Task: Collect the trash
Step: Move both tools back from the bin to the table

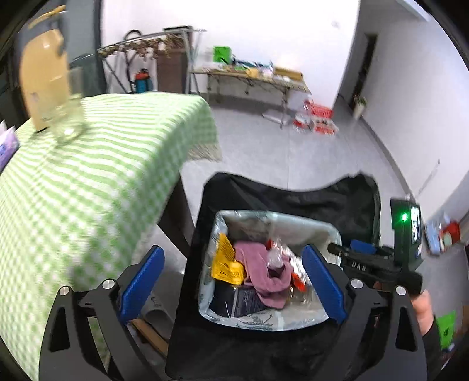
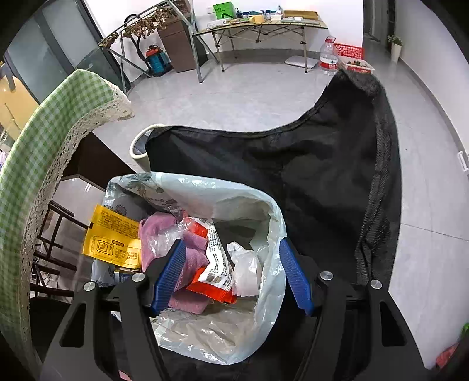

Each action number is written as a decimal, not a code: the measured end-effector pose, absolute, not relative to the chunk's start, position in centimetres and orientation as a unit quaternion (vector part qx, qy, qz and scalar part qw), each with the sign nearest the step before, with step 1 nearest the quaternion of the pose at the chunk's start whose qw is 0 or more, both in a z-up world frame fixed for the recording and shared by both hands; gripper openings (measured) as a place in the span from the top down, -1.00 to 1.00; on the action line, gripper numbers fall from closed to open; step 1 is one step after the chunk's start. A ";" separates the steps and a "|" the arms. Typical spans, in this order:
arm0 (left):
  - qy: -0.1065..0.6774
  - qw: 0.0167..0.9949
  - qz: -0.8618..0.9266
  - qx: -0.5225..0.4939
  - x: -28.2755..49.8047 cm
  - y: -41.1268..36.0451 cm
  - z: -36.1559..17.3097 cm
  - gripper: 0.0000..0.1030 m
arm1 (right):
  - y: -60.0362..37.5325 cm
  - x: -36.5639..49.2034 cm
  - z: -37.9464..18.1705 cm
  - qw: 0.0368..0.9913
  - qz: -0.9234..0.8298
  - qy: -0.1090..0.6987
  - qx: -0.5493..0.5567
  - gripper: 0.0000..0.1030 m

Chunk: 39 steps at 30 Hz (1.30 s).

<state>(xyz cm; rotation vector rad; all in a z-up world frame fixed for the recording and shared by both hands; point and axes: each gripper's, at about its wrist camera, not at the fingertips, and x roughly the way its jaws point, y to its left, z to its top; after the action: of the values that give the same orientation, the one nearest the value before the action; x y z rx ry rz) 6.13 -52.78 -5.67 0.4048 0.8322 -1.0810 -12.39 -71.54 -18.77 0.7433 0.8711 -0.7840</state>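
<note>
1. The left gripper (image 1: 234, 281) hangs over the trash bag (image 1: 331, 231), jaws spread wide with nothing between them.
2. The right gripper (image 2: 234, 275) straddles the bag's rim, jaws partly apart; whether they pinch the plastic is unclear.
3. In the bag lie a yellow packet (image 2: 112, 239), pink cloth (image 2: 190, 252) and red wrapper (image 2: 211, 281).
4. The checked tabletop (image 1: 88, 175) stands just beside it.

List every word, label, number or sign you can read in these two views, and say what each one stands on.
"DAG": raised letters, seemingly upside down, on the right tongs.
Microwave pictogram: on the yellow packet; its printed lines are too small to read.
Red and white wrapper: dense print, too small to read.
Water bottle: red label, unreadable.
Green box: black mark, no readable text.
</note>
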 end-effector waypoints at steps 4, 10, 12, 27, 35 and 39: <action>0.369 0.779 -0.485 0.148 7.4 -50.0 -2.9 -0.79 | -70.6 -11.3 -15.7 0.789 -0.361 0.384 0.317 -0.24; 0.335 0.810 -0.471 0.101 8.8 -44.1 1.4 -0.85 | -68.2 -8.3 -10.4 0.825 -0.342 0.353 0.280 -0.24; 0.328 0.818 -0.464 0.093 9.5 -42.4 2.5 -0.85 | -67.1 -7.0 -8.9 0.836 -0.331 0.346 0.267 -0.26; 0.289 0.887 -0.360 0.022 15.8 -27.7 7.0 -0.85 | -57.7 1.7 -2.4 0.894 -0.242 0.332 0.178 -0.33; 0.326 0.907 -0.267 -0.007 21.6 -20.9 5.0 -0.85 | -52.4 6.6 -0.5 0.913 -0.192 0.336 0.131 -0.33; 0.355 0.907 -0.227 -0.029 25.1 -17.8 3.3 -0.85 | -50.6 8.8 0.3 0.918 -0.172 0.337 0.115 -0.33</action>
<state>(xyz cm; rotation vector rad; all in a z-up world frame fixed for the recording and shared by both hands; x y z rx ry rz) 25.05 -17.76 3.33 -0.0594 0.7324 -0.4678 8.77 -50.65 0.28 0.2374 0.6935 -0.3542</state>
